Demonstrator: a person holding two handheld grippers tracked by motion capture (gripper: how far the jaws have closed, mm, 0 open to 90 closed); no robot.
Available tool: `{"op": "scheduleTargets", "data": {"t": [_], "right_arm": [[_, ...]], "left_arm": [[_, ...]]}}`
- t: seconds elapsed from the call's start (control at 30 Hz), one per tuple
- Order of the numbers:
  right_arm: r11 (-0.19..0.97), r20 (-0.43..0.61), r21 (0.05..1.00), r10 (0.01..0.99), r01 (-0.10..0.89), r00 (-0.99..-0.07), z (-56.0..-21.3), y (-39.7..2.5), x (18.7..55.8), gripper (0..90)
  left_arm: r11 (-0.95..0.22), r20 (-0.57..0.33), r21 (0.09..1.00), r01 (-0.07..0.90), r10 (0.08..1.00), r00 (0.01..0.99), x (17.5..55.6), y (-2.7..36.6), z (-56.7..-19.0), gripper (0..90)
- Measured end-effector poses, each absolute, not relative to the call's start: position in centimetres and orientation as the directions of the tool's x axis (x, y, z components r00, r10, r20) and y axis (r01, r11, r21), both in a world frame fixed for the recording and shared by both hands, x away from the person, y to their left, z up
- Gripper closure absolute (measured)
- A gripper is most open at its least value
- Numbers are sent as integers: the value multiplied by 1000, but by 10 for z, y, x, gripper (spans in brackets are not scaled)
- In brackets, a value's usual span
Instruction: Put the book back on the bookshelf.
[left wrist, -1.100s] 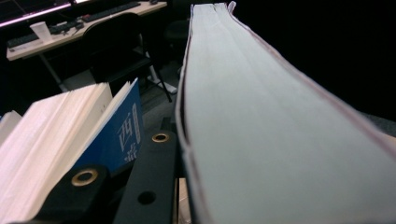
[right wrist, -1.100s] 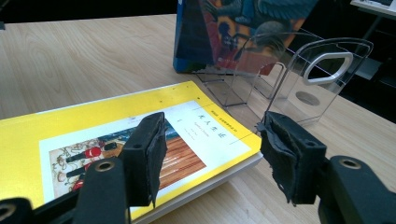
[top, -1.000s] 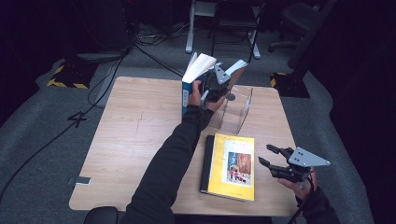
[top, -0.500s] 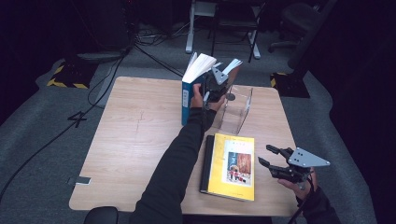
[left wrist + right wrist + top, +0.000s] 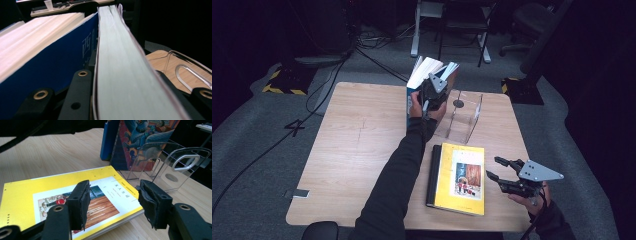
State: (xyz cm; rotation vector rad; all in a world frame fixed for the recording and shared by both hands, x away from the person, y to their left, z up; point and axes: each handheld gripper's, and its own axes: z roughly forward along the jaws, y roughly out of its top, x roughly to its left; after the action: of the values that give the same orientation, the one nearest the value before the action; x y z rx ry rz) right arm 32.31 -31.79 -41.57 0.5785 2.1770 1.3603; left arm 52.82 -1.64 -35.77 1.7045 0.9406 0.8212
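Note:
A blue book [image 5: 411, 97] stands upright at the table's far side, its pages fanned at the top. Right beside it stands a second book with an illustrated cover [image 5: 135, 140], at the left end of a clear acrylic stand [image 5: 464, 117]. My left gripper [image 5: 432, 95] is shut on this second book, and its pale page edge [image 5: 117, 75] runs between the jaws. A yellow book [image 5: 462, 177] lies flat at the front right. My right gripper [image 5: 493, 167] hovers open just right of it, its pads [image 5: 80, 205] empty above the yellow cover [image 5: 37, 192].
The wooden table [image 5: 357, 145] has bare surface across its left half. The clear stand's dividers [image 5: 175, 165] rise just beyond the yellow book. Cables, a chair base and table legs [image 5: 452, 35] lie on the dark floor behind.
The left gripper and the book it holds have shifted slightly left, closer against the blue book. The right gripper has stayed put.

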Motion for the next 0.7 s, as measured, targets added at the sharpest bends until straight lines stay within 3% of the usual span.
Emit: {"op": "scheduleTargets", "data": {"t": [0.27, 0.7], "right_arm": [[416, -188, 905, 584, 92, -789, -418, -317, 324, 426], [421, -171, 900, 581, 114, -796, -423, -317, 327, 417]], "left_arm": [[-251, 128, 948, 199, 866, 483, 522, -13, -356, 685], [-249, 119, 951, 186, 845, 521, 500, 5, -361, 580]]}}
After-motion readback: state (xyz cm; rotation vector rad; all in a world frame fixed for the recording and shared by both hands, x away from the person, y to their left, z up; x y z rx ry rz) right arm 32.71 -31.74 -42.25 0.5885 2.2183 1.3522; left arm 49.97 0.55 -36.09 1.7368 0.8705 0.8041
